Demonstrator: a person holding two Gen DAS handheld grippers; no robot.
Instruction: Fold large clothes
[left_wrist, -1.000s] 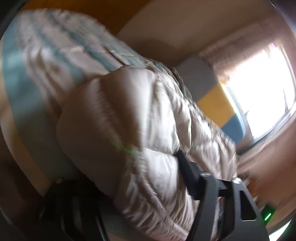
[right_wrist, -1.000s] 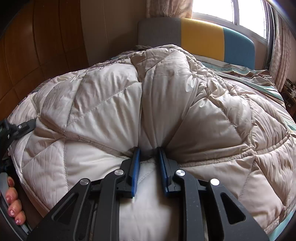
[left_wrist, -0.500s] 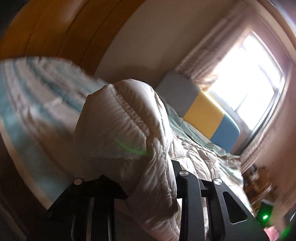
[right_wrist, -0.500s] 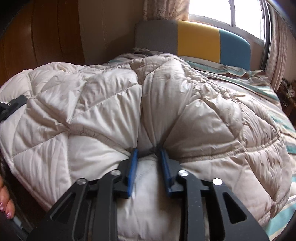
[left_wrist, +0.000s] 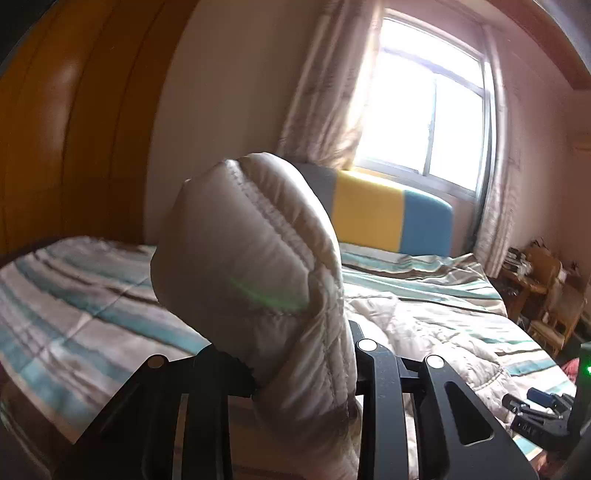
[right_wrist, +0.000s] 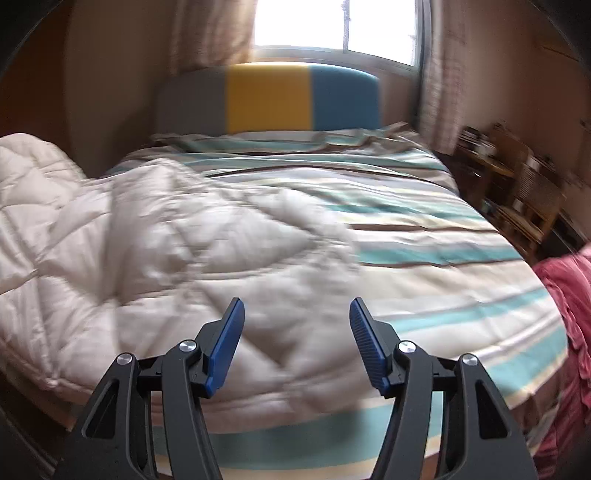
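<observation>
A beige quilted duvet (right_wrist: 155, 254) lies crumpled over the left half of the striped bed (right_wrist: 424, 236). In the left wrist view my left gripper (left_wrist: 303, 365) is shut on a thick fold of the duvet (left_wrist: 251, 251), which stands lifted high above the mattress and hides the pads. In the right wrist view my right gripper (right_wrist: 295, 343) hovers over the duvet's near right edge. Its jaws are opening, and its blue pads (right_wrist: 225, 343) hold nothing between them.
A padded headboard (right_wrist: 269, 99) in grey, yellow and blue stands under the window (left_wrist: 424, 110). Wooden furniture (right_wrist: 517, 177) crowds the right side of the bed. Red cloth (right_wrist: 569, 295) lies at the right edge. Wooden wardrobe panels (left_wrist: 66, 129) line the left wall.
My right gripper let go of the duvet fold, opened and swung right over the bed. My left gripper closed on its fold, rolled upright and lifted it.
</observation>
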